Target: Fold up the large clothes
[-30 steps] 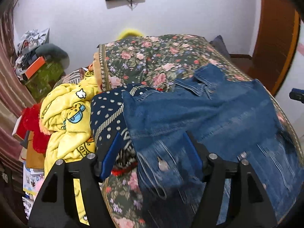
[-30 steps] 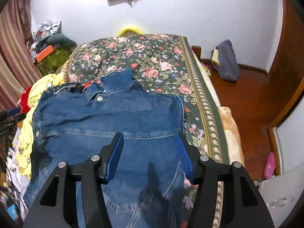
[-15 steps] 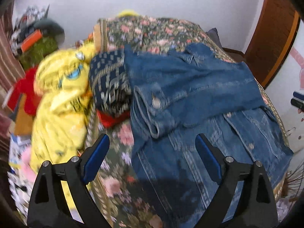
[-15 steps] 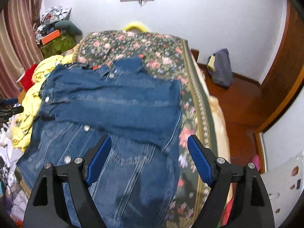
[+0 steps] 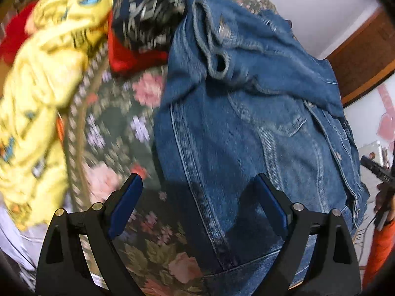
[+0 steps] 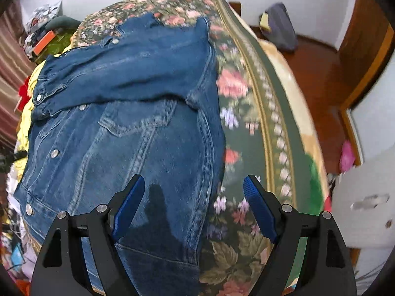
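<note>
A blue denim jacket [image 5: 246,123] lies front up on the floral bedspread [image 5: 118,123], its sleeves folded across the chest. My left gripper [image 5: 197,180] hangs open over the jacket's lower left side seam, with one finger over the bedspread and the other over denim. In the right wrist view, the jacket [image 6: 123,123] fills the left half. My right gripper [image 6: 193,180] is open above its lower right edge, straddling denim and bedspread [image 6: 246,135]. Neither gripper's pads press on the cloth.
A yellow printed garment [image 5: 37,86], a navy patterned one [image 5: 145,19] and a red cloth [image 5: 128,56] are heaped at the bed's left side. To the right of the bed are a wooden floor [image 6: 316,74], a grey bag [image 6: 281,27] and a white object [image 6: 365,197].
Both grippers had denim between their jaws a second ago. They have let go, opened wider and sunk toward the jacket's hem end, with the sleeves left folded over the chest.
</note>
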`<state>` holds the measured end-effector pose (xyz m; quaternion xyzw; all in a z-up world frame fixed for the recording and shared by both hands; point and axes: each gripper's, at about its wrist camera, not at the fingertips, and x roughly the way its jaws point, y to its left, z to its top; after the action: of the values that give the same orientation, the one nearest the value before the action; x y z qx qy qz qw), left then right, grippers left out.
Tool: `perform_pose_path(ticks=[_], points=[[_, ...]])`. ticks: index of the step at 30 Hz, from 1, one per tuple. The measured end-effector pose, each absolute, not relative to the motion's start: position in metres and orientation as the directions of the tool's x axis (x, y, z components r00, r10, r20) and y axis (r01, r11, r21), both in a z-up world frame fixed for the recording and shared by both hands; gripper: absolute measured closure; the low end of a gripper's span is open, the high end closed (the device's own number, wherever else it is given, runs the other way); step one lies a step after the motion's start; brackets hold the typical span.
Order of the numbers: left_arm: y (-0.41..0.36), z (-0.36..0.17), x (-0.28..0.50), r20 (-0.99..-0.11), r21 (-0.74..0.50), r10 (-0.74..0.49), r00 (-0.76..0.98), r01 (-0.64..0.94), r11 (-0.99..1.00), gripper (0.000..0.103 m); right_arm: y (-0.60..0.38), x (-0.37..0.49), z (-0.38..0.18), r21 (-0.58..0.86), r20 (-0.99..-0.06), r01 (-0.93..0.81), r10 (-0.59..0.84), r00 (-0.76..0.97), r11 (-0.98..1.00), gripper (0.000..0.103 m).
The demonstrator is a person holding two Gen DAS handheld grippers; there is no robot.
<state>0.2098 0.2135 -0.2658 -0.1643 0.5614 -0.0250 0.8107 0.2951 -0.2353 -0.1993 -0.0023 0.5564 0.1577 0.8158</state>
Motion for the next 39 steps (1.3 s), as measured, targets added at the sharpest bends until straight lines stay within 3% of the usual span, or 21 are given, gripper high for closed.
perform_pose_path(ticks=[7, 9, 11, 13, 14, 15, 16, 18, 21, 32, 36, 39], points=[[0.207, -0.284, 0.202, -0.884, -0.366, -0.284, 0.373, -0.171, 0.915, 0.012, -0.237, 0.294, -0.221, 0.248, -0.898, -0.250, 0.319, 0.303, 0.936, 0.023], [0.208, -0.283, 0.202, -0.872, -0.395, -0.312, 0.377, -0.166, 0.904, 0.022, -0.235, 0.293, -0.219, 0.264, -0.887, -0.268, 0.342, 0.310, 0.927, 0.027], [0.205, -0.283, 0.204, -0.860, -0.424, -0.343, 0.378, -0.157, 0.892, 0.032, -0.230, 0.291, -0.218, 0.279, -0.879, -0.296, 0.367, 0.305, 0.913, 0.038], [0.202, -0.281, 0.206, -0.849, -0.443, -0.366, 0.382, -0.135, 0.886, 0.046, -0.225, 0.291, -0.218, 0.297, -0.872, -0.318, 0.391, 0.293, 0.900, 0.061], [0.198, -0.278, 0.206, -0.843, -0.450, -0.378, 0.383, -0.118, 0.885, 0.056, -0.222, 0.292, -0.217, 0.305, -0.870, -0.327, 0.401, 0.285, 0.895, 0.067], [0.194, -0.275, 0.207, -0.840, -0.451, -0.383, 0.385, -0.101, 0.887, 0.069, -0.220, 0.293, -0.217, 0.311, -0.870, -0.332, 0.407, 0.279, 0.891, 0.082], [0.191, -0.272, 0.209, -0.839, -0.446, -0.381, 0.389, -0.089, 0.891, 0.075, -0.217, 0.294, -0.216, 0.316, -0.869, -0.339, 0.414, 0.273, 0.886, 0.094], [0.179, -0.259, 0.210, -0.848, -0.398, -0.343, 0.404, -0.057, 0.916, 0.090, -0.214, 0.297, -0.211, 0.324, -0.856, -0.355, 0.431, 0.285, 0.877, 0.094], [0.169, -0.237, 0.212, -0.834, -0.360, -0.317, 0.451, -0.010, 0.933, 0.094, -0.207, 0.301, -0.196, 0.327, -0.833, -0.390, 0.457, 0.313, 0.861, 0.094], [0.183, -0.143, 0.258, -0.703, -0.364, -0.314, 0.638, 0.056, 0.930, 0.095, -0.202, 0.350, -0.119, 0.350, -0.695, -0.440, 0.544, 0.470, 0.827, 0.095], [0.215, -0.135, 0.299, -0.674, -0.415, -0.286, 0.681, -0.029, 0.909, 0.095, -0.210, 0.385, -0.115, 0.355, -0.671, -0.389, 0.522, 0.527, 0.850, 0.095], [0.237, -0.158, 0.331, -0.703, -0.437, -0.244, 0.668, -0.135, 0.889, 0.094, -0.219, 0.415, -0.132, 0.375, -0.691, -0.312, 0.488, 0.533, 0.873, 0.095]])
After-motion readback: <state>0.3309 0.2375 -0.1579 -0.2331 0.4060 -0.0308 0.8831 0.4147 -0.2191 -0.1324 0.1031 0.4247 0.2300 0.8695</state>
